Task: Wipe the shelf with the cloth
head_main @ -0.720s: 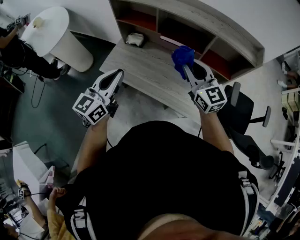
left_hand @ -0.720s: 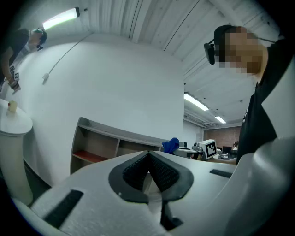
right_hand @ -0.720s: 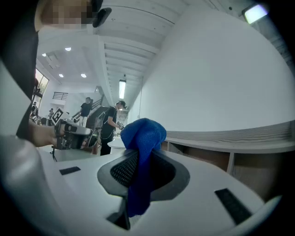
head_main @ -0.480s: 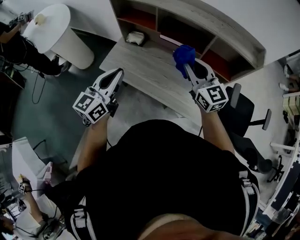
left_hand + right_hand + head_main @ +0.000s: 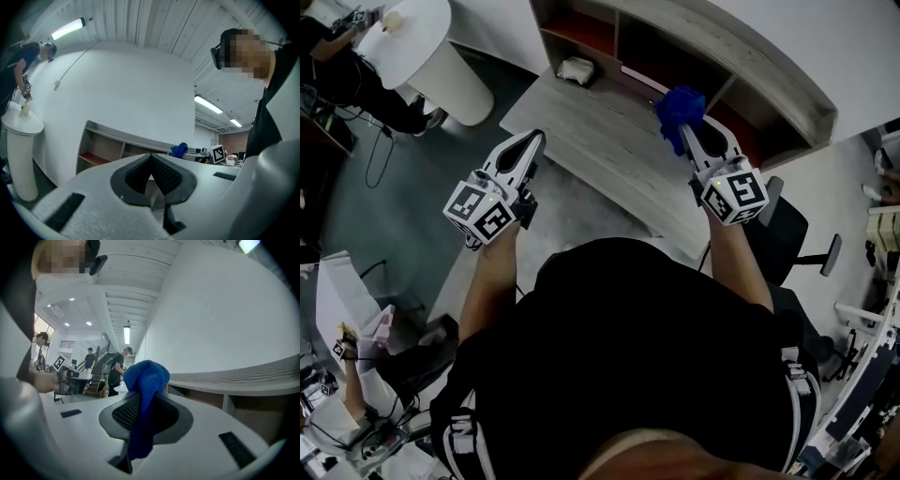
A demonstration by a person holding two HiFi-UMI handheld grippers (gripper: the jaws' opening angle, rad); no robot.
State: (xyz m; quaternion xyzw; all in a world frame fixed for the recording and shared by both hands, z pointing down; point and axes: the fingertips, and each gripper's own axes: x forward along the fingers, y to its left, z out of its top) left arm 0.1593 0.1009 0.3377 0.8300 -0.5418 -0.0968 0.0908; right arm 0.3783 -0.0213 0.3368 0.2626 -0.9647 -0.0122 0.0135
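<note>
A blue cloth (image 5: 679,106) bunches out of my right gripper (image 5: 687,131), which is shut on it and held over the desk just in front of the wooden shelf unit (image 5: 703,47). In the right gripper view the cloth (image 5: 145,385) hangs between the closed jaws, with the shelf's top board (image 5: 243,376) to the right. My left gripper (image 5: 532,145) is shut and empty, above the desk's near left edge. In the left gripper view the shelf's open compartments (image 5: 101,152) lie ahead, and the cloth (image 5: 179,150) shows small to the right.
The grey wooden desk (image 5: 591,131) runs under the shelf unit. A small pale object (image 5: 576,69) sits in the left compartment's mouth. A white round pedestal (image 5: 431,52) stands at the left and a black office chair (image 5: 787,234) at the right. People stand at the far left.
My right gripper has carried the cloth a little to the right and toward the shelf. The left gripper has barely moved.
</note>
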